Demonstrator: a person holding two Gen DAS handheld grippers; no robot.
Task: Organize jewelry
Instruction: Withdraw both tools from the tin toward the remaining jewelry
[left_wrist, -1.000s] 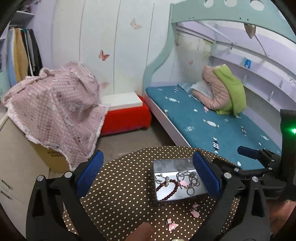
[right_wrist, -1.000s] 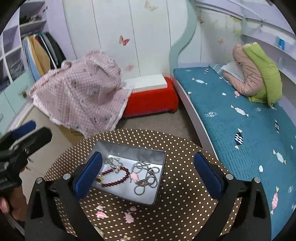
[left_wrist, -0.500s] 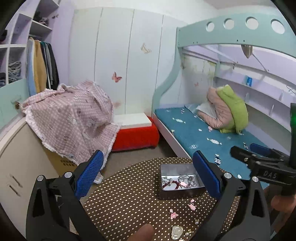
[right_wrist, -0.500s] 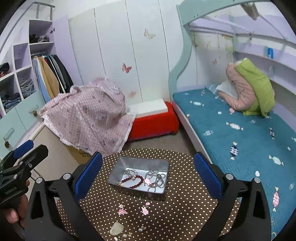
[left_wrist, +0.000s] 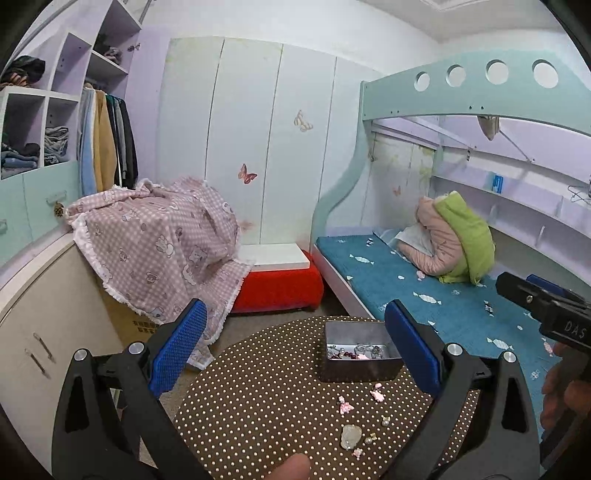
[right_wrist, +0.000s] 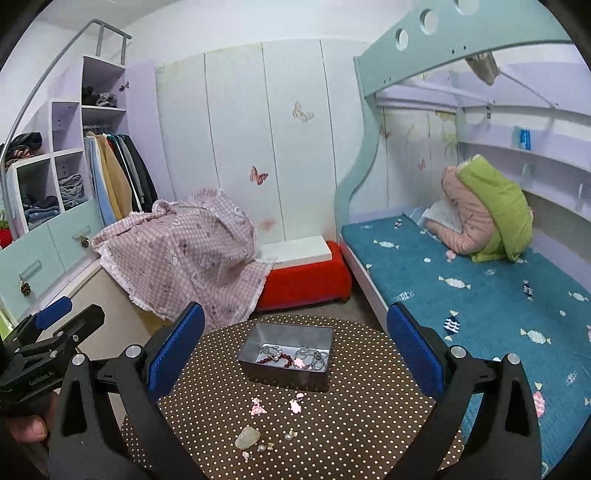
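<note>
A grey metal tin (right_wrist: 288, 354) sits on a round brown polka-dot table (right_wrist: 354, 435) and holds a dark red bead bracelet (right_wrist: 275, 357) and silver chains (right_wrist: 312, 356). Loose pink charms (right_wrist: 258, 408), a pale stone (right_wrist: 246, 436) and small pearls (right_wrist: 261, 448) lie in front of it. The tin (left_wrist: 360, 356) also shows in the left wrist view, with the pale stone (left_wrist: 350, 435) nearer. My left gripper (left_wrist: 295, 350) and right gripper (right_wrist: 295, 350) both hang open above the table's near side, holding nothing.
A bunk bed with a blue mattress (right_wrist: 480, 295) borders the table on the right. A red bench (right_wrist: 306, 280) and a pink checked cloth over a box (right_wrist: 184, 258) stand beyond. Cabinets (left_wrist: 37, 332) line the left.
Both grippers have pulled back and up from the tin, still open. More of the room and the loose pieces in front of the tin have come into view.
</note>
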